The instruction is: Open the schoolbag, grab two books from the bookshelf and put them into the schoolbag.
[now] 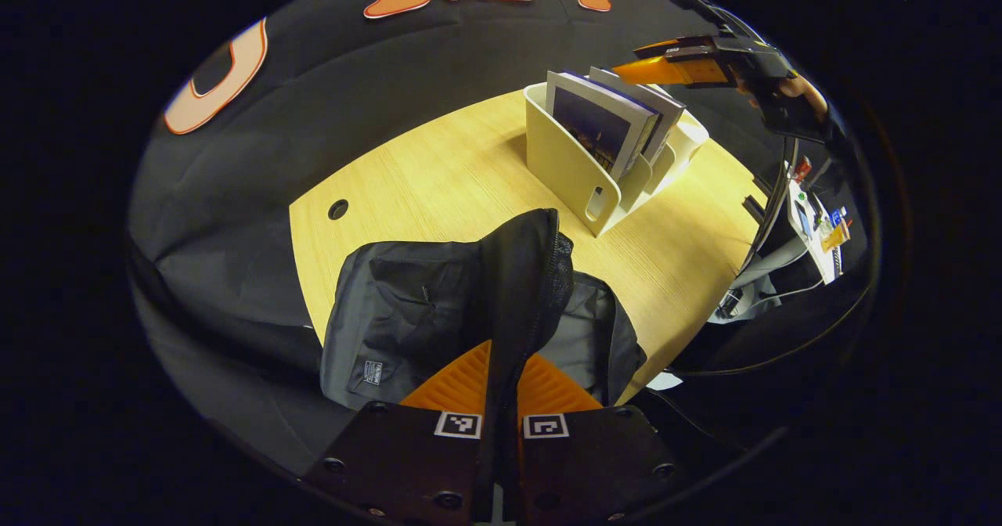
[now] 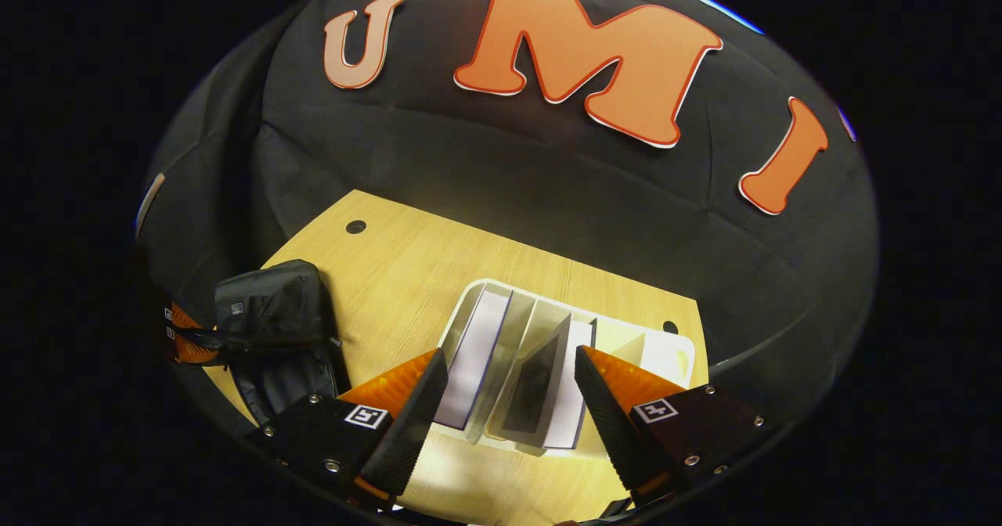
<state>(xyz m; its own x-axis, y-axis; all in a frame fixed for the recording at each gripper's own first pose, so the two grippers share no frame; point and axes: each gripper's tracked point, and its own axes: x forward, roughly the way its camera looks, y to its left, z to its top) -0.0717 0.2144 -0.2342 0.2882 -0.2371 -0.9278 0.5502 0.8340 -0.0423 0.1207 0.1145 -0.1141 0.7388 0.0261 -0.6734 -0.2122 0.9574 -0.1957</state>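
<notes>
Lower centre: left gripper (image 1: pixel 501 369) clenched on black fabric schoolbag's flap (image 1: pixel 520 275) | right gripper (image 2: pixel 509 401) released, fingers straddling books (image 2: pixel 540 377) in cream plastic bookshelf (image 2: pixel 665 350) | wooden table (image 2: pixel 407 275)

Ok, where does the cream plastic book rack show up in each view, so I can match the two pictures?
Left gripper view: the cream plastic book rack stands upper centre-right on the light wooden table, beyond the black fabric schoolbag.
Right gripper view: it sits lower centre, between the open right gripper's fingers.
Shared landmark: the schoolbag, lower left in the right gripper view.
</notes>
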